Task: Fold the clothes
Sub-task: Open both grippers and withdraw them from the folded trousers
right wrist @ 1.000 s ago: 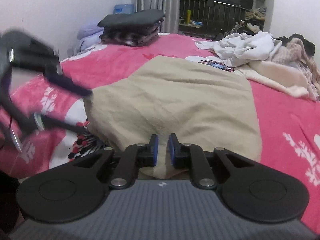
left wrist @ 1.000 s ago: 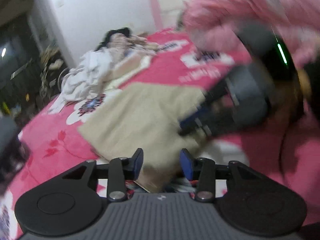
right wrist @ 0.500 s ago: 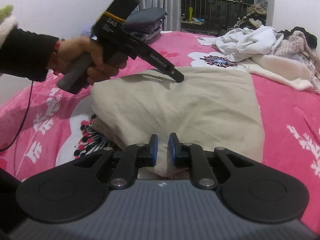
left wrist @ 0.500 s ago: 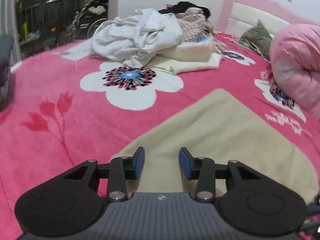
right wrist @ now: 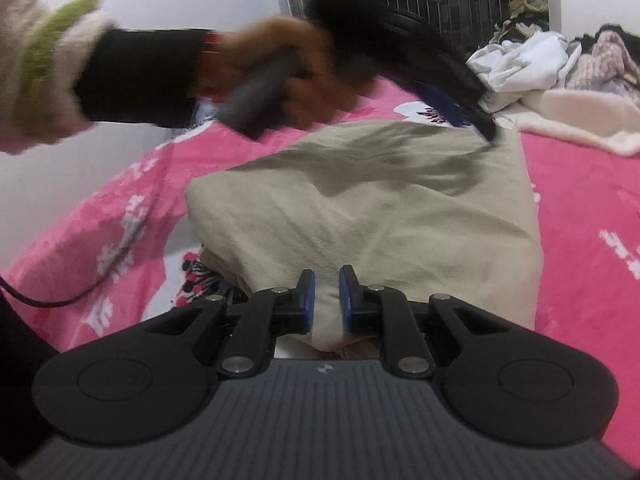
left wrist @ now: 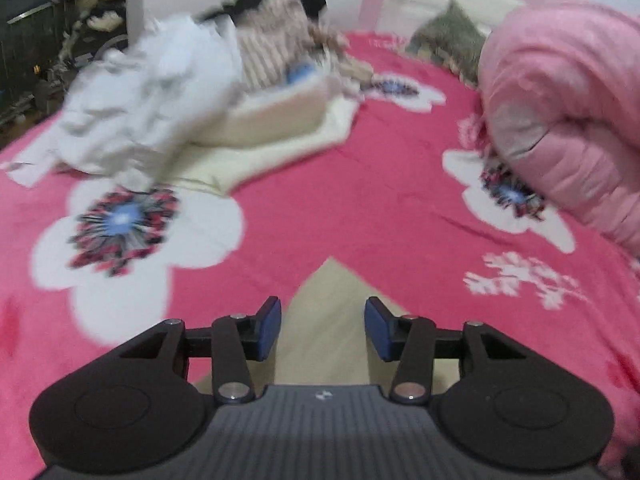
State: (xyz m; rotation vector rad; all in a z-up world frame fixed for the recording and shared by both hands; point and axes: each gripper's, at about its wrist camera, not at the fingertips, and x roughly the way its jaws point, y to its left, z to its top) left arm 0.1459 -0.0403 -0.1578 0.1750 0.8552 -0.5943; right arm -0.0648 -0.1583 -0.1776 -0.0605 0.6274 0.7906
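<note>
A beige garment (right wrist: 380, 208) lies folded flat on the pink flowered bedspread (left wrist: 360, 200). My right gripper (right wrist: 326, 298) is shut on its near edge, with a fold of beige cloth pinched between the blue pads. My left gripper (left wrist: 323, 326) hovers over the garment's far corner (left wrist: 328, 296). Its jaws are opening, and the corner shows between the pads without being pressed. In the right wrist view the left gripper (right wrist: 484, 128) is a dark blur, held by a hand (right wrist: 280, 64) in a black sleeve, with its tips at that far corner.
A heap of unfolded white and striped clothes (left wrist: 168, 92) lies on a cream blanket (left wrist: 280, 136) at the back. A rolled pink quilt (left wrist: 568, 112) and a pillow (left wrist: 448, 40) sit at the right by the headboard. A black cable (right wrist: 40, 300) trails at the left.
The left gripper swept across the bed to the garment's far corner and its jaws widened. The right gripper kept its hold on the near edge and barely moved.
</note>
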